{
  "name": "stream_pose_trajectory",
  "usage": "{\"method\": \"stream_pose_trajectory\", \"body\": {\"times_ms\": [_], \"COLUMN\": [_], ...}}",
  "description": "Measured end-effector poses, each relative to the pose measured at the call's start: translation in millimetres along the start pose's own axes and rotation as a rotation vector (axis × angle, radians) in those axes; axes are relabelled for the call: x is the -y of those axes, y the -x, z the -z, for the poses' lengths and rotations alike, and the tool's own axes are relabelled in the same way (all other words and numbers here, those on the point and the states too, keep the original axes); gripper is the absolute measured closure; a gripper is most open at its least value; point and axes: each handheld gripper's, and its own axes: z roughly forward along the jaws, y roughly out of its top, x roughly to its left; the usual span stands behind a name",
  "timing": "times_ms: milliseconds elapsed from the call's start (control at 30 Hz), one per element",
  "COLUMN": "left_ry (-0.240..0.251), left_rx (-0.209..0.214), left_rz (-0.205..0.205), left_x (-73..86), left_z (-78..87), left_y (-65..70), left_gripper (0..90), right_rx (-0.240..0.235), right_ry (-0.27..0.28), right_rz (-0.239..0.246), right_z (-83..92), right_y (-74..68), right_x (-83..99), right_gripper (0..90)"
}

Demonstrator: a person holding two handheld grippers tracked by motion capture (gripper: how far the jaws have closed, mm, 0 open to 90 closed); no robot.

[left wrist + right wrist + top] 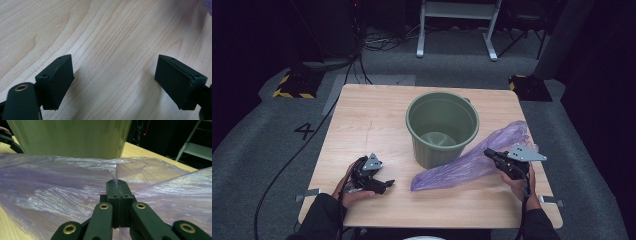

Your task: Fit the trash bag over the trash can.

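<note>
A thin purple plastic bag point(472, 162) lies stretched across the table's right half, from in front of the green bucket point(442, 127) out to the right edge. My right gripper point(488, 153) is shut on a fold of this bag point(75, 192), its jaws pressed together with the film pinched between them point(117, 185). The bucket point(70, 137) stands upright just behind the bag, with nothing in it. At the front left, my left gripper point(387, 185) rests low over the wood, open, with bare tabletop between its pads point(58, 80).
The wooden table point(372, 120) stands on grey carpet. A black cable point(287, 165) runs over the floor at the left. A white metal frame point(457, 25) stands beyond the far edge. Yellow-black striped weights point(294, 87) sit near both far corners.
</note>
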Motion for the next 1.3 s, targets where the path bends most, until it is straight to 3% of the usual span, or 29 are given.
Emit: {"method": "stream_pose_trajectory", "body": {"times_ms": [500,633,1300], "left_ry": [0.003,0.003,0.001], "left_rx": [-0.002,-0.002,0.017], "left_rz": [0.002,0.002,-0.015], "left_x": [0.4,0.3,-0.4], "left_z": [0.4,0.4,-0.5], "left_y": [1.4,1.4,1.9], "left_gripper": [15.9,15.9,15.6], "right_rx": [-0.030,-0.030,-0.036], "right_ry": [0.098,0.102,0.192], "right_rz": [0.065,0.098,0.151], "right_z": [18.0,19.0,24.8], "right_y": [-13.1,-17.1,-18.5], "right_x": [-22.4,-30.8,-58.4], "right_gripper": [90.0,90.0,90.0]}}
